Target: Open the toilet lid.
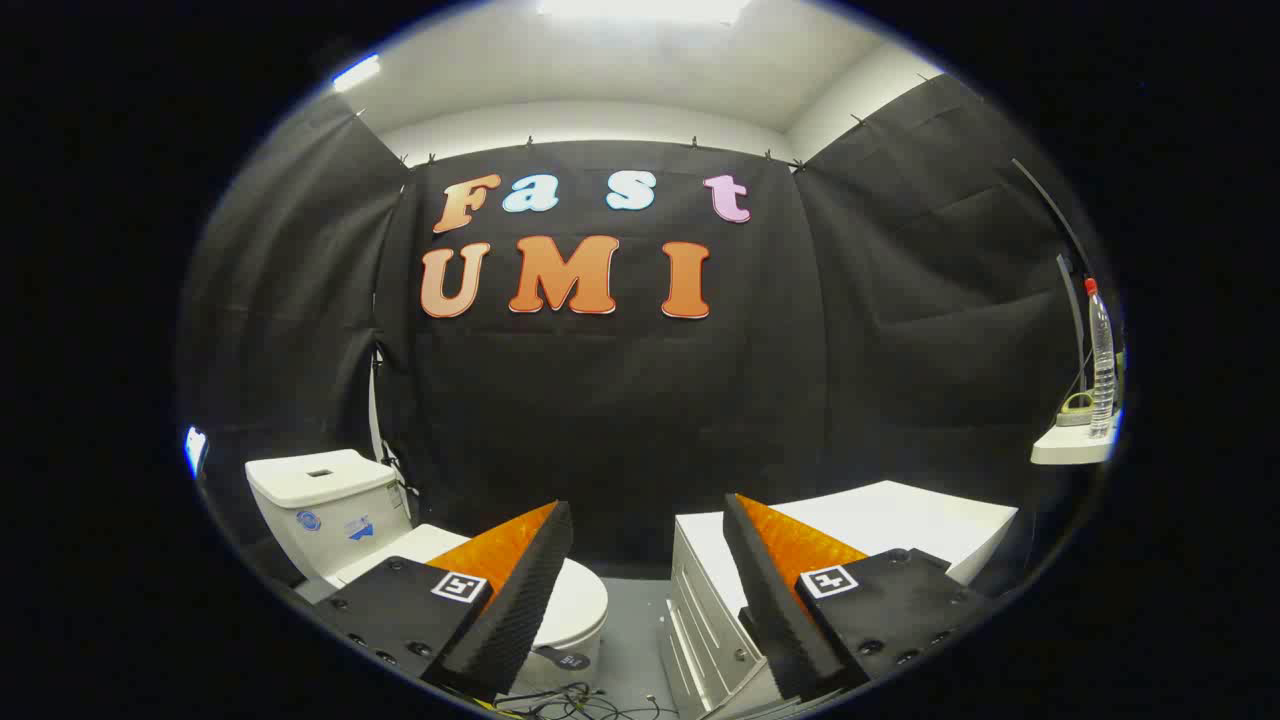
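Observation:
A white toilet stands low on the left, its tank point(322, 505) against the black cloth wall. Its lid point(578, 602) lies flat and closed over the bowl, partly hidden behind my left finger. My gripper point(648, 520) is open, its two fingers spread wide with nothing between them. It hangs well above and short of the toilet, and the lid's front end shows just right of the left finger point(520, 590). The right finger point(765, 585) crosses in front of a white cabinet.
A white drawer cabinet point(900, 525) stands to the right of the toilet, with a strip of grey floor point(632, 640) between them. Cables point(575, 700) lie on the floor near the toilet's base. A small white shelf point(1070, 445) at far right carries a clear bottle point(1101, 360).

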Available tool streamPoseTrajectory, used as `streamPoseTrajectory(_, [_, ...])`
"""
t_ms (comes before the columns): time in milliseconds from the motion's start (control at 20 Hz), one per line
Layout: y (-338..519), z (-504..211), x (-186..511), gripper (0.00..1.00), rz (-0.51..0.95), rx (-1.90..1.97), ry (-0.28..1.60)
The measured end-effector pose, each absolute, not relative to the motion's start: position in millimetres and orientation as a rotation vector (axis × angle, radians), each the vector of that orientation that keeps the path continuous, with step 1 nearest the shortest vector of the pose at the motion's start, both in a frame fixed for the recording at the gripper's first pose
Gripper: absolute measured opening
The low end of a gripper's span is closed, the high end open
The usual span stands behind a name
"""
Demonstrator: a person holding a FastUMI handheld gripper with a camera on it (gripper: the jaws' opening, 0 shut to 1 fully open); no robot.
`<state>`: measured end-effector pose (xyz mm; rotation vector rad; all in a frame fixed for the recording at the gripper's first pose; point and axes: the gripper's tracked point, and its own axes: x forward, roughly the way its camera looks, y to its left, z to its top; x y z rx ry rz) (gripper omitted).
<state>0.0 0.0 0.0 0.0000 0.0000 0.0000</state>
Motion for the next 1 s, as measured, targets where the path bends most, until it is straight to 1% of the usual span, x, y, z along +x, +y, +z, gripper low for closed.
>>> streamPoseTrajectory(1000, [-3.5,0.6,-1.0,0.98,-0.011,0.008,0.010])
